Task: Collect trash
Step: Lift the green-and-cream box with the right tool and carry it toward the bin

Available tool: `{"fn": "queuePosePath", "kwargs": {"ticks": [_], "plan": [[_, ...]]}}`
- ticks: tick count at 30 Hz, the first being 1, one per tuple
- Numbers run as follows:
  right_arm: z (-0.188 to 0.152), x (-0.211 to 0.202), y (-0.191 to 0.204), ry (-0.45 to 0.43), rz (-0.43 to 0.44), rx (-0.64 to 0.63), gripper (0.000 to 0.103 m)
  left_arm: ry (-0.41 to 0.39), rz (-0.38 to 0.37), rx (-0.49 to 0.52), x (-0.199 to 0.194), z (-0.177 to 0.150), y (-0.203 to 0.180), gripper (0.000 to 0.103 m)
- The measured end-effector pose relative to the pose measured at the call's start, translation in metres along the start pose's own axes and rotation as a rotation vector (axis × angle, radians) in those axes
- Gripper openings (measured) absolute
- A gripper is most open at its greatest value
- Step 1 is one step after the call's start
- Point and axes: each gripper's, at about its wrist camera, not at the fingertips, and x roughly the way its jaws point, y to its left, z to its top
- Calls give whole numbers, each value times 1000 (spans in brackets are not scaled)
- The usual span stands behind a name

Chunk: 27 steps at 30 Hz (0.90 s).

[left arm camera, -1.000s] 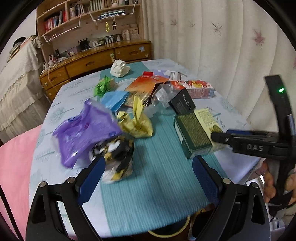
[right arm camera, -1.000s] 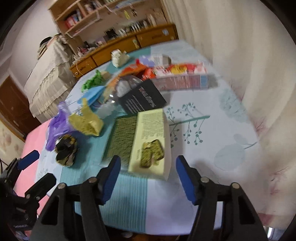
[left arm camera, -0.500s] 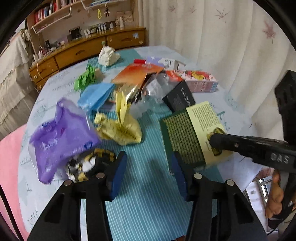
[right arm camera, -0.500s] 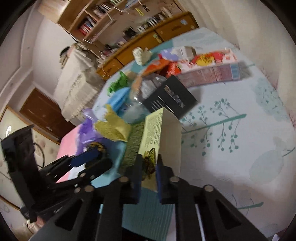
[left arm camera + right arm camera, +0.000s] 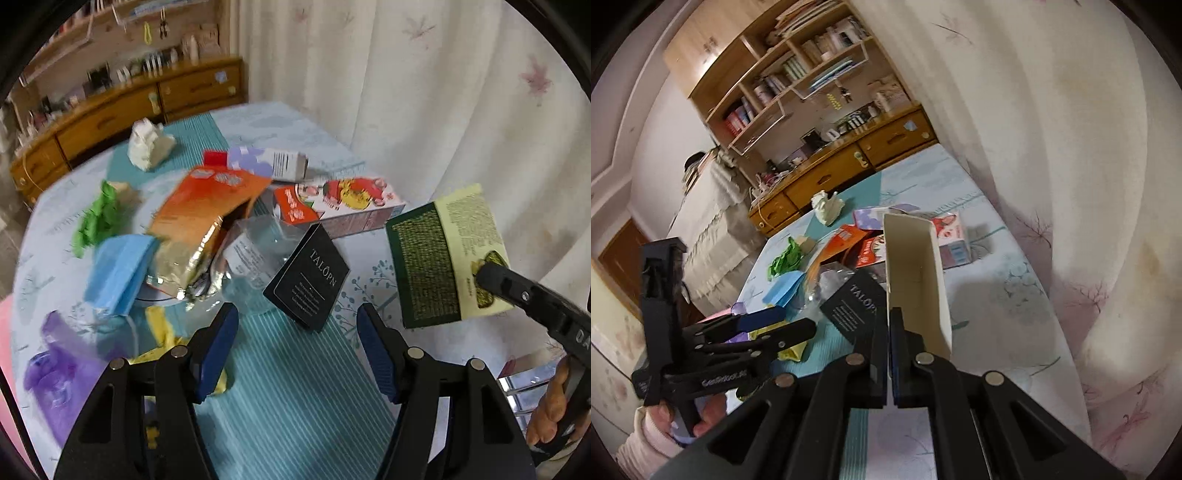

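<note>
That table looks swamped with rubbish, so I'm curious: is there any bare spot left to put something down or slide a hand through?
Yes. The striped teal runner is bare just ahead of the left gripper, in front of the black card. The flowered cloth beside the curtain is free too. Crowded: the middle, around the orange packet and blue wrapper.

You get soft daylight through the curtain [image 5: 424, 92], leaving faint shadows on the table [image 5: 1004, 295]. Fisheye bending darkens your corners, and motion blur smears the shelves [image 5: 122, 44] in the left view.
</note>
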Motion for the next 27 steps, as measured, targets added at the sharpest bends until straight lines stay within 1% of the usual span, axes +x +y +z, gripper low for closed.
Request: {"fn": "queuePosePath", "kwargs": {"ticks": [2, 5, 9, 12, 15, 17, 18, 19, 20, 22, 23, 24, 27], "plan": [[-3, 8, -6, 6, 7, 27, 1, 29, -19, -30, 10, 1, 6, 65], [-7, 18, -17, 22, 27, 62, 1, 43, -68, -91, 22, -2, 14, 65], [-4, 22, -21, 7, 45, 73, 1, 53, -86, -147, 38, -5, 20, 65], [-3, 23, -18, 6, 48, 69, 1, 46, -89, -179, 49, -5, 22, 65], [-1, 26, -20, 5, 56, 70, 1, 32, -111, -212, 57, -5, 24, 65], [0, 28, -20, 1, 60, 72, 1, 2, -113, -236, 59, -5, 24, 63], [-1, 28, -20, 2, 59, 72, 1, -6, -120, -245, 61, -5, 23, 52], [-1, 28, -20, 1, 60, 71, 1, -2, -126, -255, 63, -5, 21, 34], [-1, 29, -20, 1, 61, 69, 1, 3, -129, -261, 64, -6, 20, 24], [-2, 28, -18, 2, 60, 65, 1, -10, -133, -268, 62, -5, 17, 12], [-3, 27, -18, 3, 61, 63, 1, -29, -124, -265, 56, -7, 15, 10], [-3, 26, -18, 5, 61, 61, 1, -44, -119, -257, 49, -7, 12, 7], [-6, 23, -17, 16, 60, 58, 1, -75, -75, -229, 26, -11, 4, 1]]}}
